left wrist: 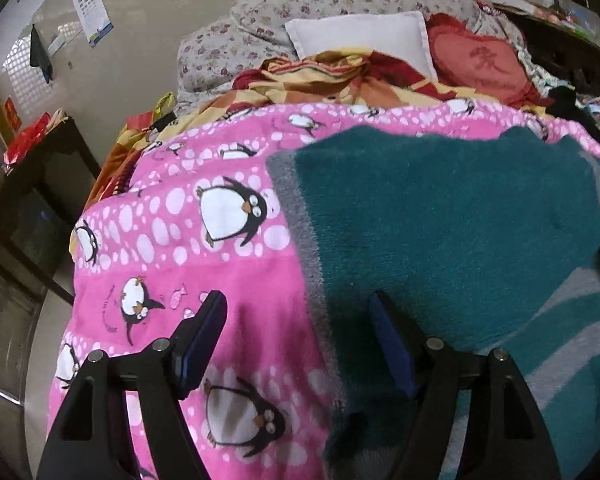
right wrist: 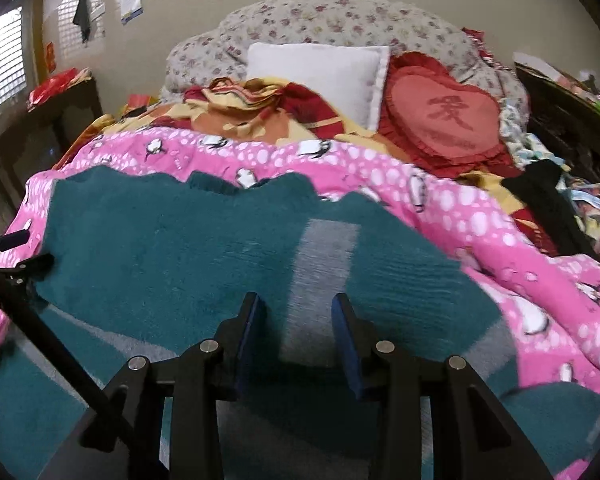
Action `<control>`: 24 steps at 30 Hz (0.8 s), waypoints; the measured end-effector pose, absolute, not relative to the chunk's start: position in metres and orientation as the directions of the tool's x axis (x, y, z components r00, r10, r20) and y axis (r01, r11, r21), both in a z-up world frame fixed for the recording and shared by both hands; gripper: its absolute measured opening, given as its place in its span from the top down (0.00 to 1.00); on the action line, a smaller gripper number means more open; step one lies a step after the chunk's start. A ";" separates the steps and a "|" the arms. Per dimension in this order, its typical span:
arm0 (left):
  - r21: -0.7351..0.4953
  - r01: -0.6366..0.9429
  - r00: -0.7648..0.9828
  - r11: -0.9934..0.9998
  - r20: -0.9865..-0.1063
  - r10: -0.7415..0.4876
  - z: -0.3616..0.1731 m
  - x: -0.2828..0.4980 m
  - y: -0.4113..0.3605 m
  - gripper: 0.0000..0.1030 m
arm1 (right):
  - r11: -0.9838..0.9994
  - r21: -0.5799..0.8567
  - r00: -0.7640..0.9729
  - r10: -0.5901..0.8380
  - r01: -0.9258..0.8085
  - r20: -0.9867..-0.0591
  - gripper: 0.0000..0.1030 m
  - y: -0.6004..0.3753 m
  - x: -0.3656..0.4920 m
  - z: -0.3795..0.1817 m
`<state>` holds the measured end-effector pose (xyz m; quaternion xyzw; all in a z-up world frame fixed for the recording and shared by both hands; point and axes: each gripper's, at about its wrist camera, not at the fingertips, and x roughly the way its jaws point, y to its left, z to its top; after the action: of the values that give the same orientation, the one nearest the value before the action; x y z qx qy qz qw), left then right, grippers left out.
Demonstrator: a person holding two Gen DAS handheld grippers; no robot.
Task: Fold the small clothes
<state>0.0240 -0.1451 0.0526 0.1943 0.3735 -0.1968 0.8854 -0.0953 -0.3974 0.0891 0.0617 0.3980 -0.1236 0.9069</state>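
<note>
A fuzzy teal garment with grey stripes [left wrist: 440, 224] lies spread on a pink penguin blanket [left wrist: 204, 264]. It also shows in the right wrist view [right wrist: 172, 252]. My left gripper [left wrist: 298, 300] is open and empty, straddling the garment's grey left edge. My right gripper [right wrist: 296, 304] is open and empty above the garment's middle, over a grey stripe [right wrist: 320, 280]. The left gripper [right wrist: 16, 256] appears at the left edge of the right wrist view, beside the garment's left edge.
The pink blanket [right wrist: 500, 248] covers a bed. Behind it lie a yellow-red quilt [right wrist: 260, 112], a white pillow [right wrist: 320, 72], a red heart cushion [right wrist: 448, 120] and a floral duvet [right wrist: 340, 20]. A dark cabinet [left wrist: 40, 184] stands left. Clothes pile at the right [right wrist: 560, 200].
</note>
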 end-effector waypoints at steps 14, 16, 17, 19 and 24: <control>0.157 0.492 0.606 0.856 -0.768 -0.208 0.037 0.008 -0.148 0.25 | 0.961 0.041 0.576 -0.129 0.273 -0.807 0.61 -0.390 -0.102 0.051; 0.146 0.495 0.607 0.857 -0.764 -0.220 0.046 0.005 -0.147 0.25 | 0.958 0.058 0.602 -0.128 0.279 -0.788 0.61 -0.394 -0.111 0.059; 0.140 0.496 0.611 0.857 -0.758 -0.230 0.051 0.003 -0.146 0.25 | 0.956 0.068 0.612 -0.126 0.284 -0.780 0.61 -0.395 -0.115 0.064; 0.120 0.503 0.609 0.856 -0.751 -0.253 0.059 0.000 -0.148 0.25 | 0.951 0.089 0.641 -0.129 0.297 -0.757 0.61 -0.399 -0.122 0.074; 0.106 0.520 0.597 0.848 -0.755 -0.271 0.061 -0.007 -0.166 0.24 | 0.950 0.089 0.658 -0.139 0.300 -0.741 0.61 -0.399 -0.115 0.083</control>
<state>-0.0070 -0.1658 0.0614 0.1599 0.3887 -0.2248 0.8791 -0.1153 -0.3992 0.0830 0.1020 0.3956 -0.1212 0.9047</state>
